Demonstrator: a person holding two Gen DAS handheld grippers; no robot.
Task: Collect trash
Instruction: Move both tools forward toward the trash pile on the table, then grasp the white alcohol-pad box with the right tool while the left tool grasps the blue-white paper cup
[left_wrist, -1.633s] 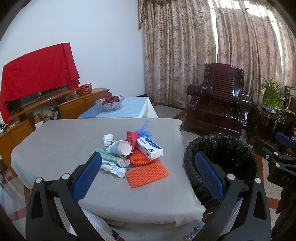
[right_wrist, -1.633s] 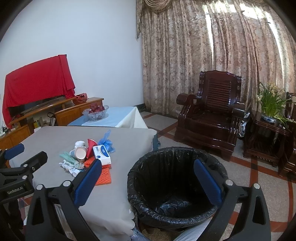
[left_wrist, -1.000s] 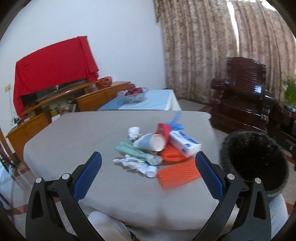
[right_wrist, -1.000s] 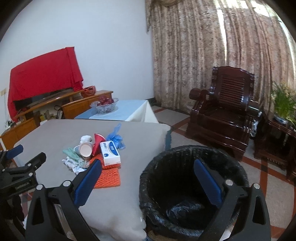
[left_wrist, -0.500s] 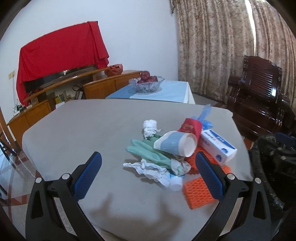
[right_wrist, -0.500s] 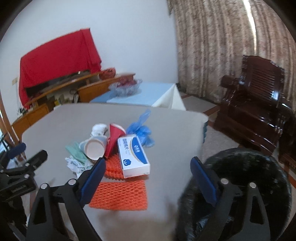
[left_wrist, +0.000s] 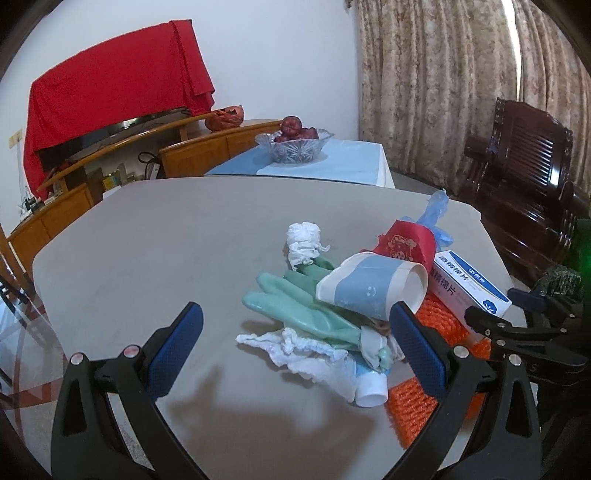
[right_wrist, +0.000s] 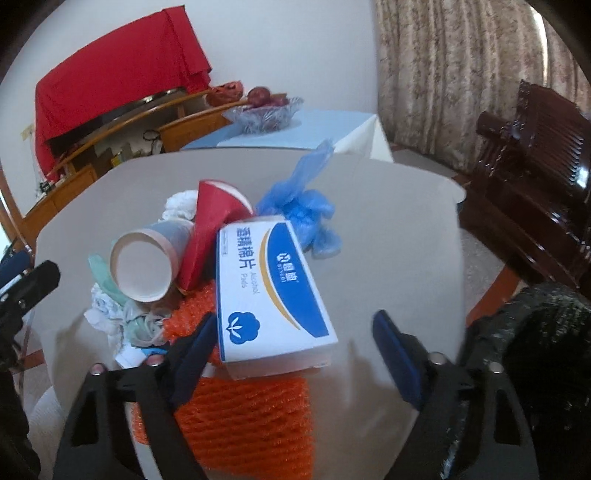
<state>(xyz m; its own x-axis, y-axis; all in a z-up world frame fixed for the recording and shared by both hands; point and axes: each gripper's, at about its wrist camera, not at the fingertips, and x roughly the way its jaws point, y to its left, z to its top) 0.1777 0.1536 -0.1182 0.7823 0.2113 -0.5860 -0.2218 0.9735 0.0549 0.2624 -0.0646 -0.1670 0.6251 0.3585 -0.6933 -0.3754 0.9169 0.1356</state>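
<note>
A: Left wrist view. What does it show?

B: The left gripper (left_wrist: 295, 345) hangs over the grey table (left_wrist: 155, 243), jaws spread wide and holding nothing. The trash pile sits between and beyond the pads: white tissue (left_wrist: 295, 349) at 6 o'clock of the pile, green glove (left_wrist: 295, 304) at its centre, paper cup (left_wrist: 373, 290) on its side at 3 o'clock of the glove, a wad (left_wrist: 303, 242) at 12 o'clock. A red cup (left_wrist: 406, 245) leans behind the paper cup; the box (left_wrist: 469, 282) and orange net (left_wrist: 421, 404) lie at 3 to 4 o'clock. The right gripper's tips (left_wrist: 517, 323) show at the right edge.

A: And the right wrist view?

B: The right gripper (right_wrist: 293, 349) is spread too, gripping nothing; the near end of the box (right_wrist: 269, 291) lies between its pads. The net (right_wrist: 236, 406) lies under the box, the blue bag (right_wrist: 306, 210) at 1 o'clock of it, the paper cup (right_wrist: 142, 267) at 9 o'clock. The black bin (right_wrist: 546, 332) stands off the table at 3 o'clock.
</note>
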